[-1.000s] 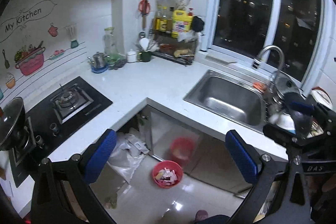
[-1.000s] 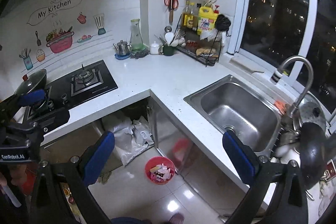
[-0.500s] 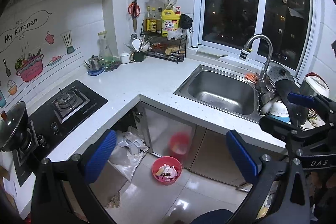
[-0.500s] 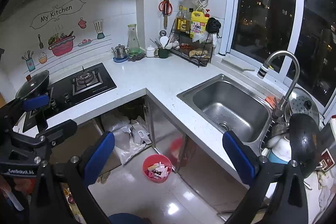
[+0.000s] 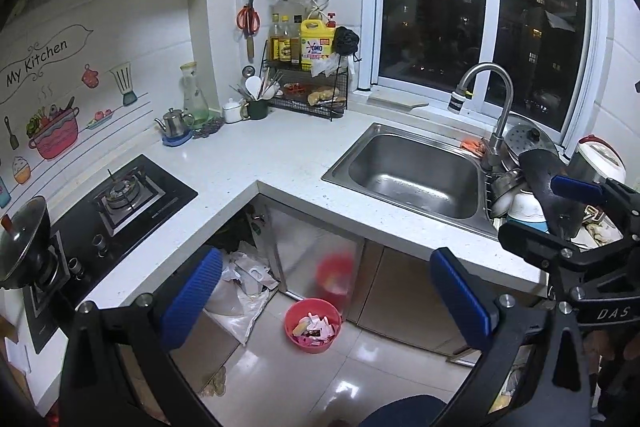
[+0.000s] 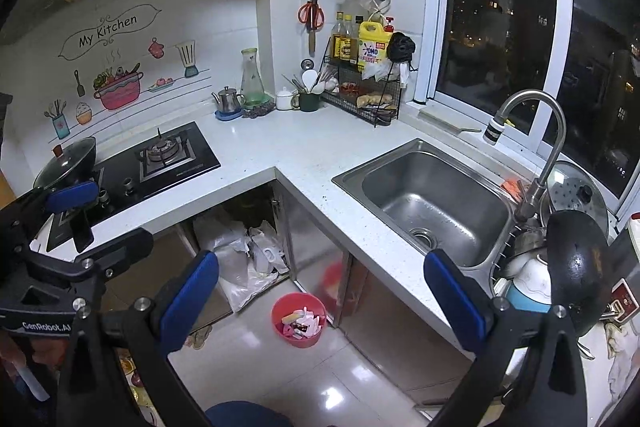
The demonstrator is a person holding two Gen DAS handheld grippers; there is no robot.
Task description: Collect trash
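A red trash bin (image 5: 313, 325) with wrappers in it stands on the tiled floor below the counter corner; it also shows in the right wrist view (image 6: 298, 319). My left gripper (image 5: 326, 301) is open and empty, held high above the floor. My right gripper (image 6: 322, 297) is open and empty at about the same height. Each gripper shows in the other's view: the right one at the right edge (image 5: 576, 223), the left one at the left edge (image 6: 76, 223). White plastic bags (image 6: 248, 263) lie in the open cabinet under the counter.
An L-shaped white counter (image 5: 280, 163) carries a gas hob (image 5: 120, 199) with a lidded pot, a steel sink (image 5: 412, 175) with tap, a dish pile at the right (image 6: 560, 259), and a rack of bottles (image 5: 308, 83) in the corner. A window is behind the sink.
Both grippers have pulled back and risen, so the counter, sink and bin look smaller and farther. Both stay open and empty.
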